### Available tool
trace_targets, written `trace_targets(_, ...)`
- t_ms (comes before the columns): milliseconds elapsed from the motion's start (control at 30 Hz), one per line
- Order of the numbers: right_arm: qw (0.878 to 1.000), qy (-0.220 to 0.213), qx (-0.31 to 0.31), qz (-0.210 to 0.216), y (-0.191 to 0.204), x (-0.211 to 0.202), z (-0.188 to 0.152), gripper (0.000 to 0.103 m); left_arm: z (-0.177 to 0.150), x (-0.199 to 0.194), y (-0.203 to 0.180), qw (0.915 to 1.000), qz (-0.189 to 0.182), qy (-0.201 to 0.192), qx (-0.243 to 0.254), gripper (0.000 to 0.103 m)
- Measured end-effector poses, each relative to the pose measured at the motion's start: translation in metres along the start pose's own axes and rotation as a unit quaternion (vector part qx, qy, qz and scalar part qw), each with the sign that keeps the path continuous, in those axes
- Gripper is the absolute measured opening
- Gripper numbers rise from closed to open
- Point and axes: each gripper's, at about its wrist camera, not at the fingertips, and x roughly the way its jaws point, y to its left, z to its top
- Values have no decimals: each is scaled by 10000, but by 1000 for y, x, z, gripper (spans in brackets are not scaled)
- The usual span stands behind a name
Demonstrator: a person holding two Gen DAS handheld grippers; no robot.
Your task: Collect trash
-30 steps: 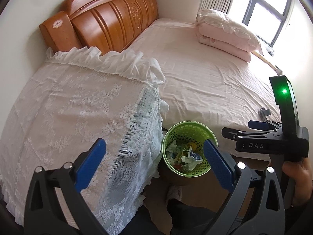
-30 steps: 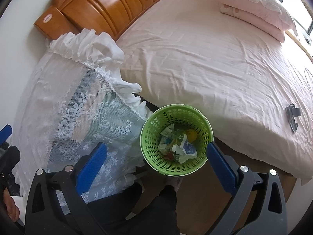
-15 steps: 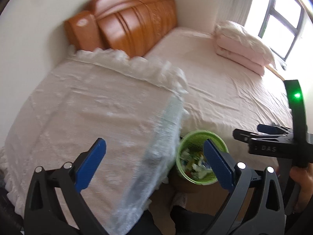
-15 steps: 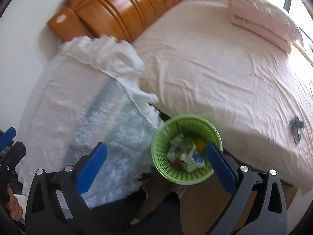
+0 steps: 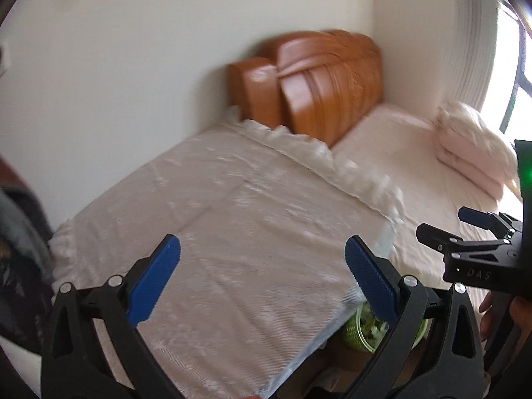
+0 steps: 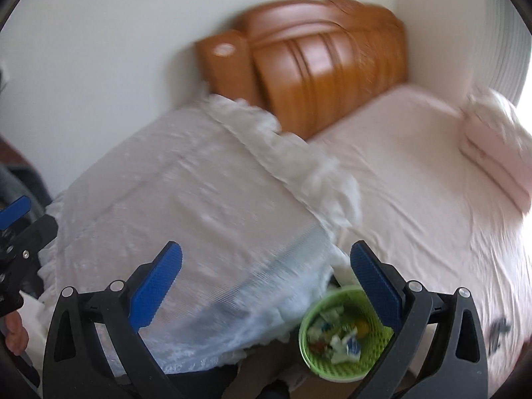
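Room ahead of you: white lace cloth (image 5: 232, 232) draped over low surface beside bed (image 6: 415, 173) with pink sheet, orange wooden headboard (image 6: 316, 66) against cream wall, folded pink bedding (image 6: 492, 146) near bright window. Both views blurred. Your green basket (image 6: 335, 365) sits on floor in gap between lace-covered surface and bed, crumpled paper trash (image 6: 335, 335) inside. Your left gripper (image 5: 262, 276) fingers spread wide, empty. Your right gripper (image 6: 266, 279) fingers spread wide, empty, above basket.
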Motion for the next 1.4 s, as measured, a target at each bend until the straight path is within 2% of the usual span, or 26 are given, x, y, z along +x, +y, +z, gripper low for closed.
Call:
trace_targets(267, 9975, -91, -558, 414, 34, 1, 16, 100, -5, -12, 36, 9966, 462, 66, -681, 95)
trace_targets(533, 9969, -10, -524, 582, 35, 2, 13, 100, -11, -14, 43, 9929, 625, 263, -974, 95)
trace_targets(1100, 9973, -399, -296, 532, 22, -27, 30, 101, 19, -9, 23, 9930, 741, 152, -911, 95)
trace_targets(1400, 9974, -419, -291, 515, 22, -29, 31, 101, 23, -7, 17, 9937, 709, 139, -856, 95)
